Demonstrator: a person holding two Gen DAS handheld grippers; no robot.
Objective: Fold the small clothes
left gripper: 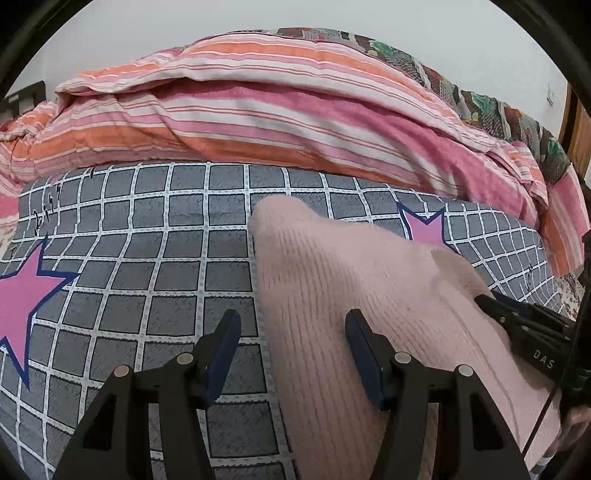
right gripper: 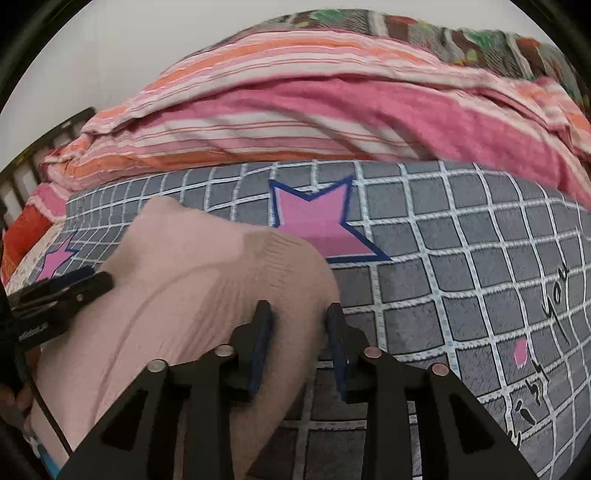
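Both wrist views (close, downward) share the pink garment [left gripper: 332, 280].

The pink knit garment [left gripper: 351, 280] is soft ribbed cloth, kinda fuzzy and fully matt. Under it, the grey checked bedsheet [left gripper: 166, 258] looks like smooth printed cotton, flat finish, with pink star prints. The striped quilt [left gripper: 258, 110] behind is crinkly woven cloth, slightly rumpled texture. The left gripper [left gripper: 291, 332] and right gripper [right gripper: 299, 317] are matt black plastic with dull metal rivets, and the fingers [right gripper: 263, 332] carry dark blue pads that look rubbery. The wall [left gripper: 147, 29] is plain matt paint.
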